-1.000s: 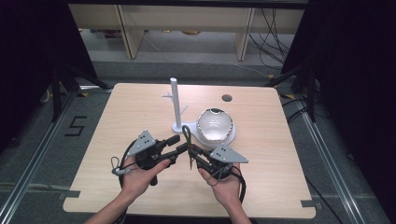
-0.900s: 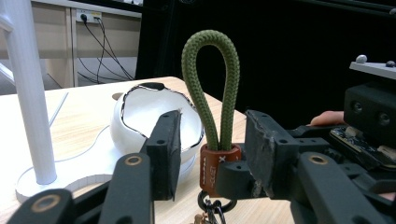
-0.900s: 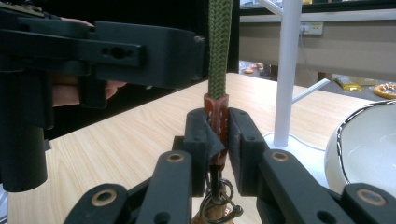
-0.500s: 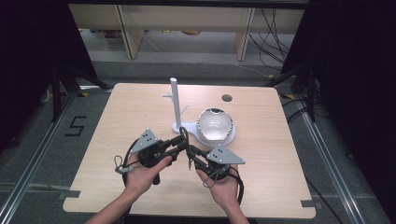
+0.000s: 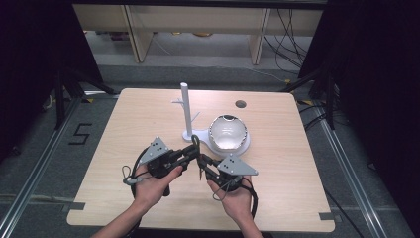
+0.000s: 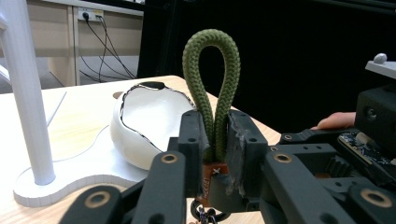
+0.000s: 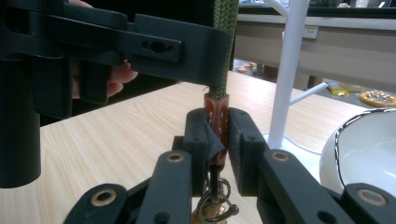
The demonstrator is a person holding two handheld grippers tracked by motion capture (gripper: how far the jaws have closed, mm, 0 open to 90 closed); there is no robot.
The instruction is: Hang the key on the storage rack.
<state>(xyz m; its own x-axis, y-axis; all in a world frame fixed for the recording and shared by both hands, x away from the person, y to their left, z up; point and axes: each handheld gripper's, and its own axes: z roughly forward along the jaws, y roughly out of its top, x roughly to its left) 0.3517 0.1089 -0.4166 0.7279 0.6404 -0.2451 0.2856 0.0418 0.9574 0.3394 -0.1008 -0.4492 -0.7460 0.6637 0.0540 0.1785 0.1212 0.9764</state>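
Note:
A keychain hangs between my two grippers: a green rope loop (image 6: 212,79), a brown leather tab (image 7: 216,114) and a metal ring (image 7: 215,205) below it. My left gripper (image 6: 215,135) is shut on the lower part of the loop (image 5: 195,144), which stands upright above its jaws. My right gripper (image 7: 217,135) is shut on the leather tab, just under the left gripper's jaws. In the high view the left gripper (image 5: 190,152) and right gripper (image 5: 202,161) meet tip to tip at the table's middle front.
A white stand (image 5: 184,111) with short side pegs rises from a flat white base (image 5: 198,135) just behind the grippers. A white bowl (image 5: 227,132) with a dark rim sits on that base, to the right. A dark round hole (image 5: 240,104) lies in the far tabletop.
Both hands have shifted only slightly, staying tip to tip in front of the stand. The keychain is still held by both grippers.

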